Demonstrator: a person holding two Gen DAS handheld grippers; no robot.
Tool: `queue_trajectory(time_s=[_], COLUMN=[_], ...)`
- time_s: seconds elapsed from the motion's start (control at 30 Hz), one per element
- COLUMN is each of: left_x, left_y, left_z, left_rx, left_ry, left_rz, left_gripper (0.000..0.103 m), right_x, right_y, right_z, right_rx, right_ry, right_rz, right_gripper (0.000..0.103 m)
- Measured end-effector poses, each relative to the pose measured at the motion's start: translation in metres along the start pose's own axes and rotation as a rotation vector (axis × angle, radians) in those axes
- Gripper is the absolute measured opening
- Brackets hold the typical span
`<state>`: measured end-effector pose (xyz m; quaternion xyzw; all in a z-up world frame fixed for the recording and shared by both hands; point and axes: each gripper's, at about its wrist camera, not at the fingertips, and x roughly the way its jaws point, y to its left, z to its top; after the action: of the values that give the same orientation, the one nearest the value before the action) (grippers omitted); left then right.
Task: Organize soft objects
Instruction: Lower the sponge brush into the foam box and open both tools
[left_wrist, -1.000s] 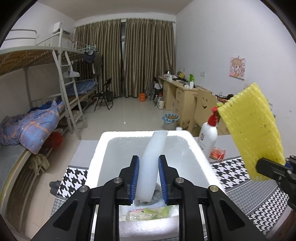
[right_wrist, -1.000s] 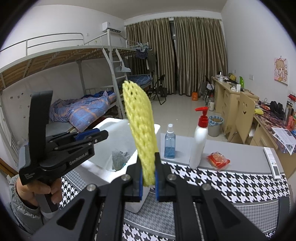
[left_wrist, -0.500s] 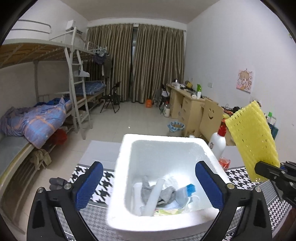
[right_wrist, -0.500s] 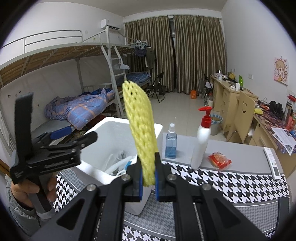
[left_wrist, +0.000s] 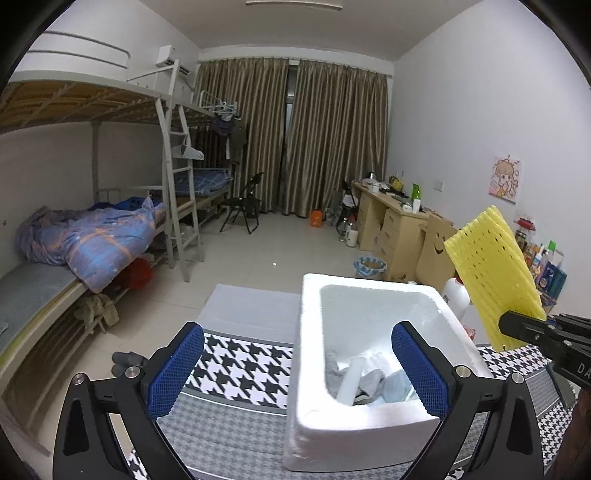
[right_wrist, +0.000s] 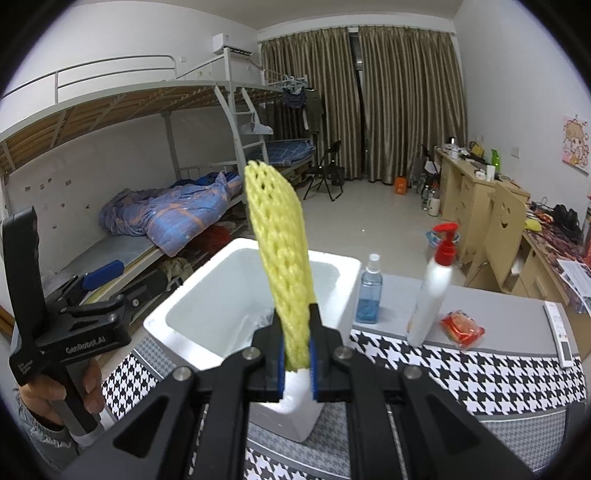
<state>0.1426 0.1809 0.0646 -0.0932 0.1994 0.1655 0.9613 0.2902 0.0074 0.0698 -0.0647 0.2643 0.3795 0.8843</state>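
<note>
A white foam box (left_wrist: 310, 325) stands on the houndstooth tablecloth; it also shows in the right wrist view (right_wrist: 192, 314). Inside lie a white foam roll (left_wrist: 349, 380), grey cloth (left_wrist: 369, 380) and other soft items. My left gripper (left_wrist: 295, 369) is open and empty, above the box's near left corner. My right gripper (right_wrist: 296, 363) is shut on a yellow foam net (right_wrist: 280, 251), held upright over the box's near rim. The net also shows in the left wrist view (left_wrist: 491, 273), to the right of the box.
On the table right of the box stand a blue spray bottle (right_wrist: 369, 295), a white pump bottle (right_wrist: 432, 291), a red packet (right_wrist: 461, 328) and a remote (right_wrist: 557, 332). Bunk beds (left_wrist: 74, 236) lie left, desks (left_wrist: 395, 221) right.
My left gripper opened and let the white foam roll fall into the box, then drew back and left. My right gripper kept the yellow net and moved closer over the box.
</note>
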Motion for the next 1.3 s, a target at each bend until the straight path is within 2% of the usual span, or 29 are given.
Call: queue_trajectory(time_s=[0.27,0.8,0.87,0.9,0.97,1.0,1.03,1.3], left_x=[-0.009,-0.013,-0.014,-0.015,-0.018,-0.02,-0.021,-0.025], left_y=[0.013,0.036,0.038,0.038,0.04,0.038,0.039,0.039], left_z=[-0.004,-0.01,-0.012,-0.013,-0.014,-0.015,-0.015,-0.015], left_rx=[-0.002,-0.024,-0.032,-0.034,-0.038,-0.039,-0.039,-0.036], left_ry=[-0.022,-0.016,-0.017,-0.017,-0.021,-0.022,-0.024,-0.029], left_rz=[0.024,0.062,0.067,0.068,0.069,0.07,0.069,0.067], left_gripper=[0.102,0.102,0.102,0.102,0.102,0.102,0.102,0.102], right_x=[0.019,0.057,0.061,0.062,0.065,0.065,0.065,0.055], right_y=[0.008,0.019,0.018,0.016,0.016,0.017,0.017,0.017], right_z=[0.008,0.014,0.014,0.013,0.013,0.012,0.012,0.009], right_rx=[-0.001,0.001,0.014,0.019,0.017,0.011,0.006,-0.004], right_ry=[0.024,0.092,0.103,0.108,0.119,0.119,0.113,0.103], right_rz=[0.015,0.062,0.082,0.092,0.097,0.088,0.077,0.077], right_gripper=[0.012,0.013,0.017,0.023,0.043,0.06,0.069,0.07])
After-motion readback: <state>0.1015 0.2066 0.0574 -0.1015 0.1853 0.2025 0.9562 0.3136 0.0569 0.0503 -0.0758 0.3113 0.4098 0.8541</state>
